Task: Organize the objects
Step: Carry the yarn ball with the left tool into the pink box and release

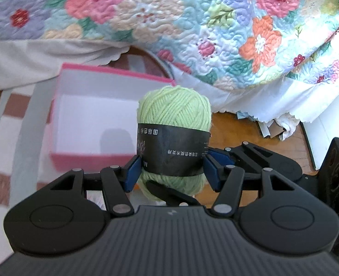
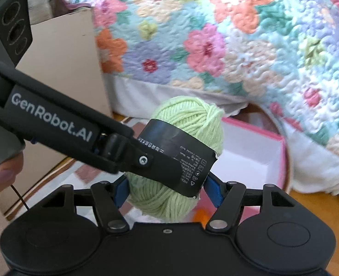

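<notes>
A light green yarn ball point(image 1: 175, 112) with a black paper band is held in the air by both grippers. My left gripper point(image 1: 171, 171) is shut on the yarn ball at its band. My right gripper point(image 2: 167, 191) is shut on the same yarn ball point(image 2: 187, 117) from below, crossing under the left gripper's arm point(image 2: 54, 124). An open pink box point(image 1: 63, 158) with a white inside sits on the floor just behind and left of the ball; it also shows in the right wrist view point(image 2: 282, 147). I see nothing inside it.
A bed with a floral quilt point(image 1: 192, 23) and white skirt hangs close behind the box. A striped brown and white rug point(image 1: 10, 119) lies under the box on a wooden floor point(image 1: 238, 128). A beige cabinet point(image 2: 63, 69) stands at left. Crumpled paper point(image 1: 282, 128) lies under the bed edge.
</notes>
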A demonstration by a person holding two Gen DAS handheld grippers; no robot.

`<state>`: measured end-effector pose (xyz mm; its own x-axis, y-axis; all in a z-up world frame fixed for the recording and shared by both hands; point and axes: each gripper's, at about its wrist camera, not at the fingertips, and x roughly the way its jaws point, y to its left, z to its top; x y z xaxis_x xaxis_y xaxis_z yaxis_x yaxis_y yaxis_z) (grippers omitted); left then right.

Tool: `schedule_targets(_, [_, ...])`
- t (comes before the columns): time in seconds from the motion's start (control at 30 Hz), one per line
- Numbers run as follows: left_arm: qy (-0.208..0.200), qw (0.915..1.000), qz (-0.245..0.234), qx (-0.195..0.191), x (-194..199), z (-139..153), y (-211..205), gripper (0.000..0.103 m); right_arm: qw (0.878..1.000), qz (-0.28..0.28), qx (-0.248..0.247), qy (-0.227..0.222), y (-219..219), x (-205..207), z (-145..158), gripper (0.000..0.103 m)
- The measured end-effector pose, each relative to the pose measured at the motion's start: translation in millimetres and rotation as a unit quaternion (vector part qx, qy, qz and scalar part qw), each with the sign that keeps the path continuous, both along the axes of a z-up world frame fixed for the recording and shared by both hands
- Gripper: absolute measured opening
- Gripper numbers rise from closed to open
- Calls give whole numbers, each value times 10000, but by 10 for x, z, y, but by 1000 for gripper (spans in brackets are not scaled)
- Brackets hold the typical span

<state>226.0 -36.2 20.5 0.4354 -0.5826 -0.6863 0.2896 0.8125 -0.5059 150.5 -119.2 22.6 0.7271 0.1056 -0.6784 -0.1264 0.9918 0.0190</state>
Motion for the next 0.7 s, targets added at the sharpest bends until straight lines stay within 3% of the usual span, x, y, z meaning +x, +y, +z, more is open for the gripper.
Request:
schedule_targets(0.23, [402, 9991, -41, -95, 695, -344, -305, 58, 9985, -304, -121, 436, -490, 475, -75, 72])
schedule_targets(0.47, [1186, 9921, 79, -393, 1245, -1044, -478, 57, 9861, -679, 165, 1507, -943, 1066, -571, 72])
schedule_targets(0.7, [1751, 9820, 237, -665, 1460, -1518, -494, 57, 9746, -826, 83, 2081, -1056, 1306, -980, 73])
